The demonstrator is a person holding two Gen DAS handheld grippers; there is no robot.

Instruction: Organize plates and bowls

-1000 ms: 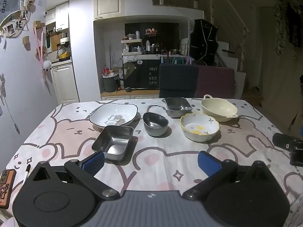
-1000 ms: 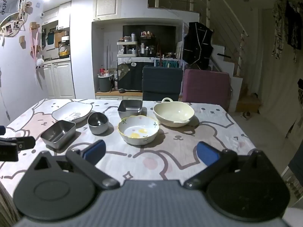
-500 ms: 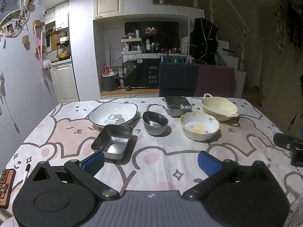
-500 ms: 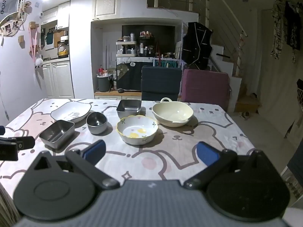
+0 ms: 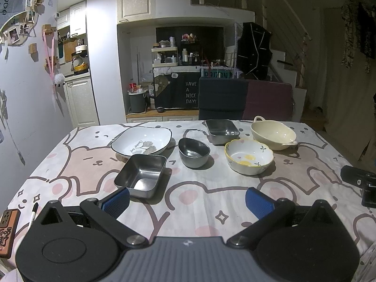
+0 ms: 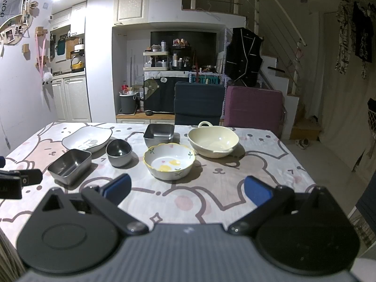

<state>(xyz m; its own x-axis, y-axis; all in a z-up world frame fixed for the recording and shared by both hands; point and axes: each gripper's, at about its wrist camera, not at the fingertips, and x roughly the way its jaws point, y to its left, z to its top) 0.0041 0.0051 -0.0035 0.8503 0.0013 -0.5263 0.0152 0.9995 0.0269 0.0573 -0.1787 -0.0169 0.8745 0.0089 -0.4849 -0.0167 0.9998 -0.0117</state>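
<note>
Several dishes stand apart on the table. A white plate with a dark rim (image 5: 142, 141) (image 6: 87, 138) is at the far left. A steel square tray (image 5: 141, 175) (image 6: 69, 165) sits nearest. A dark round bowl (image 5: 193, 152) (image 6: 118, 152), a second steel tray (image 5: 222, 131) (image 6: 159, 135), a floral white bowl (image 5: 249, 159) (image 6: 169, 161) and a cream handled bowl (image 5: 272, 135) (image 6: 212, 141) follow to the right. My left gripper (image 5: 188, 202) is open and empty, just in front of the near steel tray. My right gripper (image 6: 186, 188) is open and empty, in front of the floral bowl.
The table wears a bear-print cloth (image 5: 188, 188). A phone (image 5: 8, 230) and a pen (image 5: 34, 213) lie at its near left corner. A dark blue chair (image 5: 222, 98) and a maroon chair (image 5: 269, 101) stand behind the table. The table's right edge (image 6: 303, 164) drops to the floor.
Both views have shifted very slightly; the dishes have not moved and both grippers stay open.
</note>
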